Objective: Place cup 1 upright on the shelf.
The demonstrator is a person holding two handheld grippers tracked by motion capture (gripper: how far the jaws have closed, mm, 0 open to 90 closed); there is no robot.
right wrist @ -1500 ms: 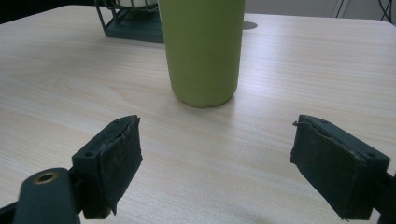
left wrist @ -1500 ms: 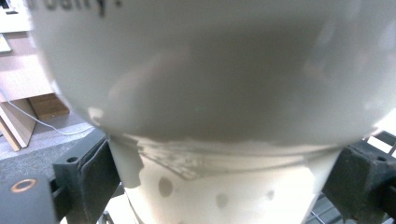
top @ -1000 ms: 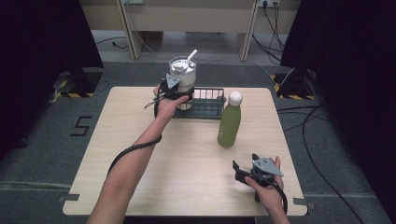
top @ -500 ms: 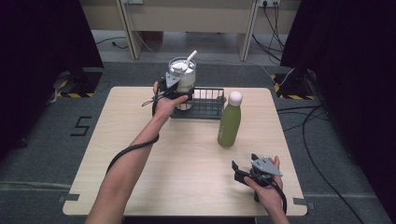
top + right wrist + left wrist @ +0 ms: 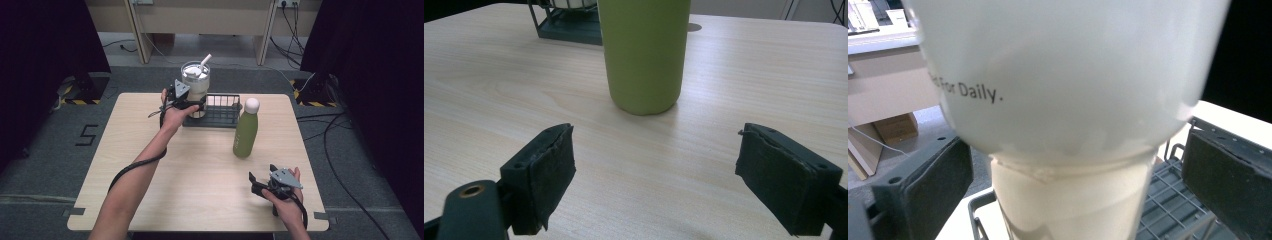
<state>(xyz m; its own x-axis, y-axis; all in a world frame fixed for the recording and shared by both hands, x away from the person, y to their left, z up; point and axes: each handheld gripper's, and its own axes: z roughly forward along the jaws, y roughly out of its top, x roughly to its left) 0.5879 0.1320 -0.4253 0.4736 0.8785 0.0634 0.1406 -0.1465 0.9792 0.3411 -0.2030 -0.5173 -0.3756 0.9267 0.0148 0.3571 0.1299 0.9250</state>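
**Left claw at the tumbler, right claw idle near the bottle**

High view: the left gripper [image 5: 192, 103] is at the frosted white plastic tumbler with lid and straw [image 5: 195, 82], which stands in the left end of the dark wire basket [image 5: 222, 116] at 12 o'clock on the pale wood-grain table [image 5: 150, 150]. The green metal bottle with a white round cap [image 5: 246, 131] stands upright just beside the basket at its 4 o'clock. The right gripper [image 5: 256, 182] rests low at the table's 5 o'clock, well apart from the bottle. Grey carpet, trailing cables and pale furniture legs surround the table, with dark curtains at both sides.

Left gripper view: this adds the print "For Daily." on the tumbler [image 5: 1063, 100], and its narrower cream base set over the basket's wire grid [image 5: 1168, 200]. The black jaws stand wide on either side of the base, at 8 and 4 o'clock, with clear gaps to it; nothing is clamped.

Right gripper view: the jaws stand spread wide and hold nothing, with bare table between them. The bottle's green lower body [image 5: 644, 55] stands at 12 o'clock, and a corner of the basket [image 5: 566, 22] shows at 11 o'clock behind it
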